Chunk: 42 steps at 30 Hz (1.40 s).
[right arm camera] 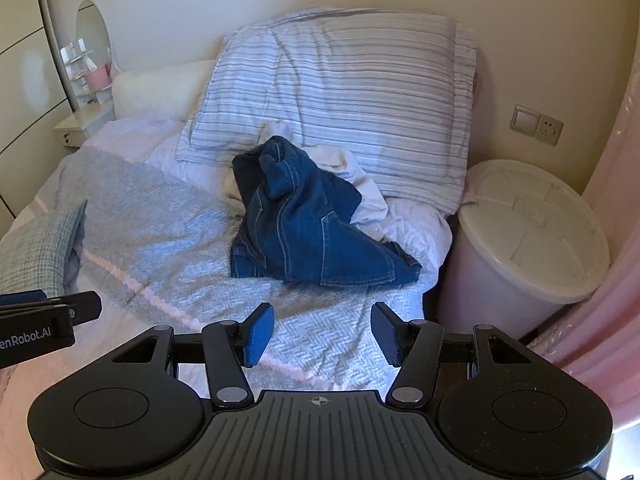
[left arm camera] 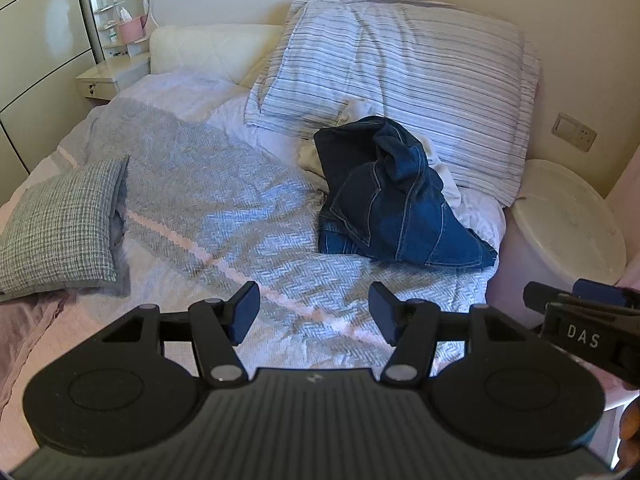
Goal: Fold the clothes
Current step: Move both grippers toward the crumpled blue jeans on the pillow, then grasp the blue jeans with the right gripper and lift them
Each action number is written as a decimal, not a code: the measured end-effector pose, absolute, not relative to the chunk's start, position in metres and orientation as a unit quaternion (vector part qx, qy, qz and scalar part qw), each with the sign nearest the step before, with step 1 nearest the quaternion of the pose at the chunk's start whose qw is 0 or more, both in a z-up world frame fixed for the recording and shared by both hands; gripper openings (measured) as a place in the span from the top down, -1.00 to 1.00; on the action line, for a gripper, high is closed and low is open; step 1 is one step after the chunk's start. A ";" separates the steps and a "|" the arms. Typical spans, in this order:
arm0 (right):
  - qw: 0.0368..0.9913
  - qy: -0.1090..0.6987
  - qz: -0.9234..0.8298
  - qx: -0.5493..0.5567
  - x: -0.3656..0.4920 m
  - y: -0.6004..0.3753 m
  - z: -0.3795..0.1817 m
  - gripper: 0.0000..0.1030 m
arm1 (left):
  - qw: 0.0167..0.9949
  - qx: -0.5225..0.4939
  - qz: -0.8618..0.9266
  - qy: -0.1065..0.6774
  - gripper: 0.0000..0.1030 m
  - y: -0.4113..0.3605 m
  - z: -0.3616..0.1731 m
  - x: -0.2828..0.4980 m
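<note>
So far nothing is folded: on the bed [left arm camera: 192, 184] the jeans [left arm camera: 396, 200] sit crumpled in a heap over some white clothes [right arm camera: 360, 184], near the striped pillow. My left gripper [left arm camera: 314, 312] and right gripper [right arm camera: 322, 334] hover wide open, empty.

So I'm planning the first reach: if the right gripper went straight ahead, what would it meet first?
Probably the grey herringbone blanket on the bed, then the crumpled jeans. Depth is unclear; the right gripper is open and empty.
</note>
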State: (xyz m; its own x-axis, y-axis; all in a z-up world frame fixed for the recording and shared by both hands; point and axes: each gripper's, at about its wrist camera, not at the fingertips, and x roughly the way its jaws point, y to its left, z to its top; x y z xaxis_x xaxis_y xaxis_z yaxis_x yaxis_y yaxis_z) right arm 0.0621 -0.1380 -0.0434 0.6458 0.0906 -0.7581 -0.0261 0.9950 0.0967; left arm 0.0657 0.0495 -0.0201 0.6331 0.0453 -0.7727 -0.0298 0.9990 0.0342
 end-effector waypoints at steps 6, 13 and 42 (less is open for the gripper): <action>0.902 0.428 0.034 0.043 0.082 -0.146 -0.048 -0.12 | 0.901 0.015 0.020 0.433 -0.10 0.042 -0.024 0.081; 0.896 0.440 0.040 0.042 0.099 -0.152 -0.058 -0.12 | 0.903 0.002 0.022 0.430 -0.10 0.041 -0.032 0.096; 0.871 0.476 0.092 0.075 0.230 -0.188 -0.152 -0.11 | 0.869 -0.007 0.000 0.494 -0.07 0.031 -0.121 0.244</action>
State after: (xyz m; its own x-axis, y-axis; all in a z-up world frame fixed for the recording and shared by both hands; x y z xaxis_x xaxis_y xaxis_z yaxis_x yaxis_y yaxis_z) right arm 0.2295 -0.1879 -0.1521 0.5301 0.2322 -0.8155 -0.0894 0.9717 0.2185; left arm 0.2443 0.0311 -0.1211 0.5120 -0.0063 -0.8589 -0.0075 0.9999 -0.0119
